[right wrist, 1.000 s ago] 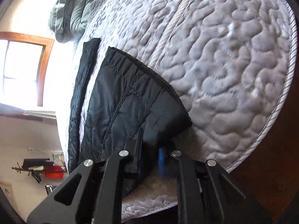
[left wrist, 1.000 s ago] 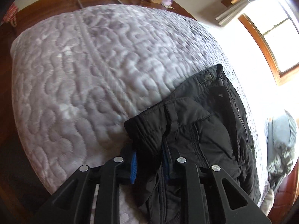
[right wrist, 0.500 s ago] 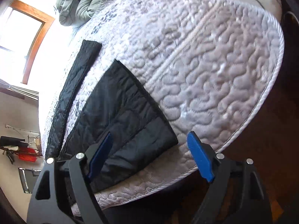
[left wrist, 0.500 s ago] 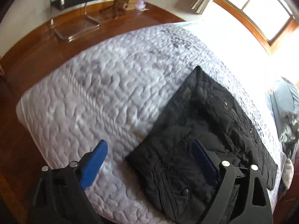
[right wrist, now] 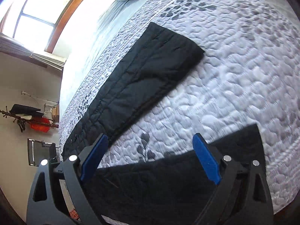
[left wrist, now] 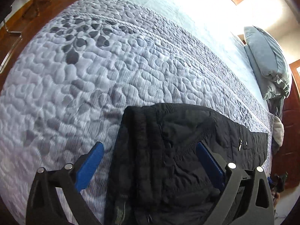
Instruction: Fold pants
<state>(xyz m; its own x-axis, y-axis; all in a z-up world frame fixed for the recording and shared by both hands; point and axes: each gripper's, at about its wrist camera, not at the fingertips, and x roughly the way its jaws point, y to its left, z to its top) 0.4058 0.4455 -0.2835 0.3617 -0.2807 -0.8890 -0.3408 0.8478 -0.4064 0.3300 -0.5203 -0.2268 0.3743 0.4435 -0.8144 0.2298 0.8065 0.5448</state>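
Note:
Black quilted pants (left wrist: 168, 150) lie flat on the grey quilted bed (left wrist: 112, 65). In the left wrist view the waistband end sits between my open fingers. My left gripper (left wrist: 150, 161) is open and holds nothing, just above the waist. In the right wrist view one leg (right wrist: 150, 71) stretches away across the bed and the other leg (right wrist: 159, 183) lies under my fingers. My right gripper (right wrist: 150, 159) is open and empty over that near leg.
A grey pillow and bundled bedding (left wrist: 268, 61) lie at the bed's head. A bright window (right wrist: 37, 9) is beyond the bed. A clothes rack with red items (right wrist: 35, 121) and a chair (right wrist: 39, 151) stand by the wall. Wooden floor (left wrist: 22, 18) surrounds the bed.
Both grippers were shut on the pants one second ago, then opened and let go. Both have since shifted over the pants, which now lie spread with the legs apart.

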